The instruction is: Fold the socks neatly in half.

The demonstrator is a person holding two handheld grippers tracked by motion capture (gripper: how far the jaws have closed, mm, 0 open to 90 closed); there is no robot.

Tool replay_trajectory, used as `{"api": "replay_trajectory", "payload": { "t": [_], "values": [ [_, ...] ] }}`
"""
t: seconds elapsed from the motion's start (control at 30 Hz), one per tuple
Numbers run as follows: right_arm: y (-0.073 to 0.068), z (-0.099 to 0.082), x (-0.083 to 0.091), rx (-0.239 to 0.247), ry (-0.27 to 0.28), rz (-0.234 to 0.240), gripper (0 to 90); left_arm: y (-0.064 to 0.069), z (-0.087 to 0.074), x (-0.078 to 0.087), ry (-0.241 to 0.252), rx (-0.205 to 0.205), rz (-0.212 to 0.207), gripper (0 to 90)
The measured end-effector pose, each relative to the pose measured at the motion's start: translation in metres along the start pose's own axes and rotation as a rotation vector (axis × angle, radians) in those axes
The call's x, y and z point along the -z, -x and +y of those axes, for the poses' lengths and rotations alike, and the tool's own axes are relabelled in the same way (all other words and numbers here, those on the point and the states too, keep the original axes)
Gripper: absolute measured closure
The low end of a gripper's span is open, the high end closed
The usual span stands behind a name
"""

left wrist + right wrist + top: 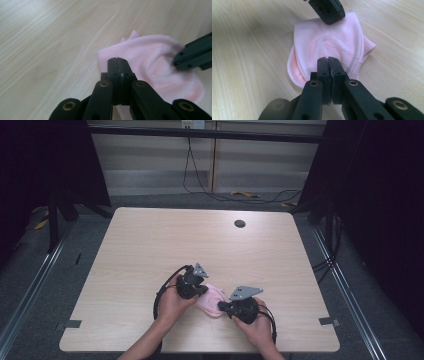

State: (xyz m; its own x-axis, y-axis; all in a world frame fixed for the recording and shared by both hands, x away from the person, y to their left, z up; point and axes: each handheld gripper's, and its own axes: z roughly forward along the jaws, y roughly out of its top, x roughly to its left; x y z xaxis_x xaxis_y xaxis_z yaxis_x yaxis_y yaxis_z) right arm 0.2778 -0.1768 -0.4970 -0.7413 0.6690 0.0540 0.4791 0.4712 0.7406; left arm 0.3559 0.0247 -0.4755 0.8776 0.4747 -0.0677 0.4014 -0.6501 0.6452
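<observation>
Both grippers are clenching a pink cloth [212,299] near the wooden table's [150,245] front edge: left gripper [199,290] pinching its left side, right gripper [222,307] its right. Jaw tips are hiding the pinched folds. Dark curtains and cables are bordering the table, beyond a round hole [240,223].

light wooden table [150,245] carries a crumpled pink cloth [212,300], perhaps a sock.

The high view was dim, its side edges nearly black, while the desk [150,245] was evenly lit. In both tool views soft glare washed out the far desk corners, and the near linkages at the bottom were blurred.
</observation>
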Motion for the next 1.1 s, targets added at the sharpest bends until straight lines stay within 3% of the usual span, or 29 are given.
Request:
{"api": "replay_trajectory", "payload": {
  "t": [0.1, 0.17, 0.23, 0.3, 0.47, 0.6, 0.7, 0.77, 0.97, 1.03, 1.07, 1.1],
  "values": [
    [0.0, 0.0, 0.0, 0.0, 0.0, 0.001, 88.2, 0.007, 0.003, 0.002, 0.007, -0.017, -0.043, 89.8],
    [0.001, 0.001, 0.0, 0.001, -0.002, -0.001, 88.2, 0.011, 0.003, -0.003, -0.002, -0.025, -0.095, 89.8],
    [0.001, 0.001, 0.0, 0.001, -0.003, -0.002, 88.3, 0.015, 0.001, -0.01, -0.032, -0.041, -0.085, 89.7],
    [0.0, 0.001, 0.0, 0.0, -0.003, -0.006, 88.2, 0.015, -0.001, -0.013, -0.016, -0.029, -0.091, 90.0],
    [0.002, 0.001, 0.001, 0.0, -0.007, -0.011, 88.3, 0.014, -0.001, -0.008, -0.005, -0.022, -0.081, 86.3],
    [0.006, 0.001, 0.005, 0.011, -0.032, -0.048, 88.3, 0.008, -0.003, 0.0, 0.024, 0.001, -0.068, 86.8],
    [0.011, 0.001, 0.009, -0.001, -0.035, -0.072, 88.1, 0.009, -0.006, -0.001, -0.002, -0.007, -0.089, 87.0],
    [0.015, 0.002, 0.011, -0.014, -0.026, -0.086, 88.1, 0.012, -0.007, -0.003, -0.006, -0.013, -0.105, 86.7],
    [0.012, 0.01, 0.012, -0.02, 0.038, -0.095, 86.6, 0.018, -0.009, -0.005, -0.018, -0.034, -0.096, 85.9],
    [0.01, 0.01, 0.008, -0.009, 0.007, -0.085, 86.9, 0.019, -0.009, -0.005, -0.01, -0.018, -0.091, 86.4],
    [0.01, 0.008, 0.006, 0.0, -0.012, -0.087, 87.6, 0.018, -0.009, -0.005, -0.021, -0.036, -0.091, 87.0],
    [0.01, 0.006, 0.004, 0.007, -0.025, -0.086, 87.9, 0.02, -0.009, -0.006, -0.011, -0.019, -0.088, 87.1]
  ]
}}
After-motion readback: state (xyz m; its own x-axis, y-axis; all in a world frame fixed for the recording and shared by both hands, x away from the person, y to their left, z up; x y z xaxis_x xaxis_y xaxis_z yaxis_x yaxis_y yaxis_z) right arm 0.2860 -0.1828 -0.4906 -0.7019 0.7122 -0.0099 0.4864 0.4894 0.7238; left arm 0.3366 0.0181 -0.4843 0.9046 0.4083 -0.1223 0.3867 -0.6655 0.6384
